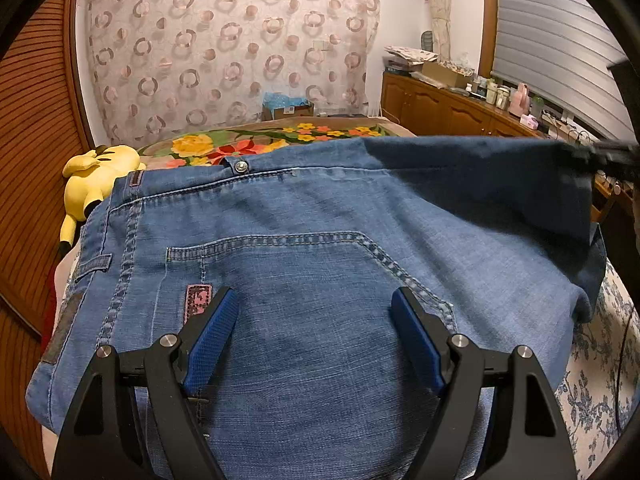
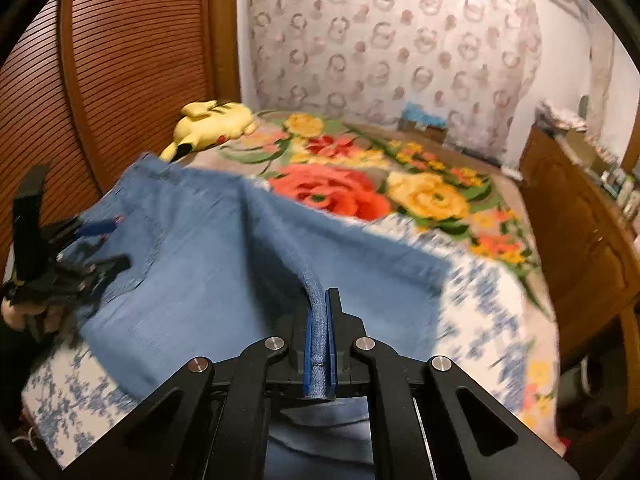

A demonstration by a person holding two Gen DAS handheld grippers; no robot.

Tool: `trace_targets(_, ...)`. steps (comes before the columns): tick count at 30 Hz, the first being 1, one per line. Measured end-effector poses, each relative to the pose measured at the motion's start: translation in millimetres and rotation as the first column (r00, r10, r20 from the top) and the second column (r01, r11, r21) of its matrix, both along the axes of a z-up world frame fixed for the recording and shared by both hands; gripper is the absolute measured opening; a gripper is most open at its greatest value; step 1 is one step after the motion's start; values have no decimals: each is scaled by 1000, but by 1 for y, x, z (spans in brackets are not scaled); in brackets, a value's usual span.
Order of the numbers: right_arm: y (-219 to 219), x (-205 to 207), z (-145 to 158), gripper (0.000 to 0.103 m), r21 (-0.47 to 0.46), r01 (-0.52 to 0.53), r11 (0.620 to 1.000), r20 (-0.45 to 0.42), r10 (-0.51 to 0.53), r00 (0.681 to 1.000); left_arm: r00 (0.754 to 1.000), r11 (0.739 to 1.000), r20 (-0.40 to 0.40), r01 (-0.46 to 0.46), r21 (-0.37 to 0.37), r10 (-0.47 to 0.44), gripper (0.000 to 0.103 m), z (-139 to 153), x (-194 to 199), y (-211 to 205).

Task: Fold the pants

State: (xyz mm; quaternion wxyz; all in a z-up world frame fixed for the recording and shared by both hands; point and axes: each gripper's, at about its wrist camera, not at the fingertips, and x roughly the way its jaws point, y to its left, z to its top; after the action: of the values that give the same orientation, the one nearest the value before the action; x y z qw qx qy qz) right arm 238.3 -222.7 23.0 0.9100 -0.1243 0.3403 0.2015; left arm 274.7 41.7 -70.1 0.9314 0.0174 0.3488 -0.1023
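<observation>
**Right gripper pinches a denim fold while the left hangs spread above the seat**

The jeans (image 1: 320,240) lie across the near part of the bed (image 2: 500,300), seat side up, with the waistband and its metal button toward the far side and a back pocket just ahead of the left gripper (image 1: 314,308). That gripper is released: its blue pads (image 1: 212,332) stand wide apart over the pocket area, one at each side of it, and whether they touch the cloth cannot be told. At the right of the left wrist view, a darker part of a leg is lifted and drawn across toward the far right, where a blurred black shape meets it.

In the right wrist view, the right gripper (image 2: 319,320) is clenched on a rolled ridge of denim that runs straight between its pads and away toward the far left. The rest of the cloth spreads out to both sides of that ridge over the blue-and-white sheet. The left gripper shows at the left edge, over the denim.

A yellow plush toy (image 2: 216,122) lies at the far left of the bed, well apart from the jeans, on the floral blanket (image 2: 360,184).
</observation>
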Motion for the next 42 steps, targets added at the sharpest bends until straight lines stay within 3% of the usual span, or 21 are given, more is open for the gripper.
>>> trace_targets(6,-7,33,12,6,-49,58,997,38,-56,998,1000,1000,-2,-4,-6,4,80,2,2,7)
trace_targets(14,27,80,-15,6,-155,97,983,17,-96,995,1000,1000,-1,-3,-6,3,80,2,2,8)
trace_targets(17,35,102,-22,6,-147,126,981,-15,-130,991,1000,1000,-1,-3,-6,3,80,2,2,8)
trace_targets(18,36,107,-23,9,-138,136,981,-23,-140,990,1000,1000,-2,-3,-6,3,80,2,1,8)
trace_targets(19,36,111,-23,22,-138,148,979,-23,-153,988,1000,1000,-2,-4,-5,4,80,2,1,8)
trace_targets(21,35,115,-23,38,-147,186,971,-4,-189,982,1000,1000,-1,-3,-7,3,80,2,1,8)
trace_targets(26,21,92,-13,41,-87,205,975,-27,-208,978,1000,1000,-1,-4,-5,4,80,2,1,8)
trace_targets(36,23,33,-16,45,-14,121,993,-99,-122,988,1000,1000,-1,-3,-5,3,80,1,1,9)
trace_targets(39,29,28,-25,46,-51,87,995,-111,-93,989,1000,1000,-1,-4,-5,4,80,1,0,9)
trace_targets(42,23,34,-31,46,-89,116,989,-120,-126,985,1000,1000,0,-4,-4,4,80,1,0,9)
